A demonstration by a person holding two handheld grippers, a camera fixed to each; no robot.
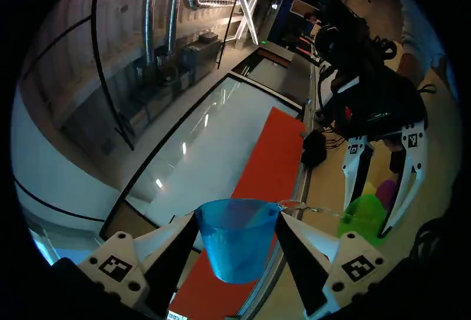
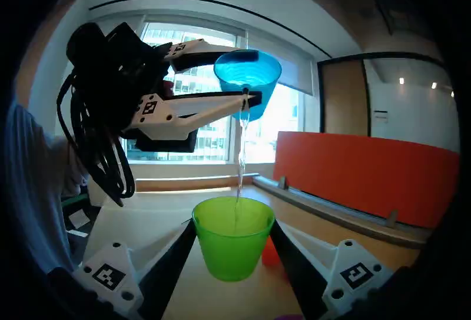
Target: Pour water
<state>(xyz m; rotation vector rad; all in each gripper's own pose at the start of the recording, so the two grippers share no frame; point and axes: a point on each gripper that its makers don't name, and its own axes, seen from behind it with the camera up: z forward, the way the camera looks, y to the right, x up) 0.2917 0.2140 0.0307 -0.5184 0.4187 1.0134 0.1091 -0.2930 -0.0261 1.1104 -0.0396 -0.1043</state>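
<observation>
So that water (image 2: 241, 155) drops straight in, left gripper (image 1: 236, 219) clamps blue cup (image 1: 235, 249) tipped above green cup (image 2: 232, 255), clamped upright in right gripper (image 2: 232, 226).

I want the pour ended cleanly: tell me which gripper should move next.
Left. The left gripper holds the blue cup tipped above the green cup, water streaming in. Righting it would probably stop the flow; the right gripper just holds the green cup underneath.

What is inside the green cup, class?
A thin water stream from the tilted blue cup falls into the green cup. How much has collected is unclear through its tinted wall.
</observation>
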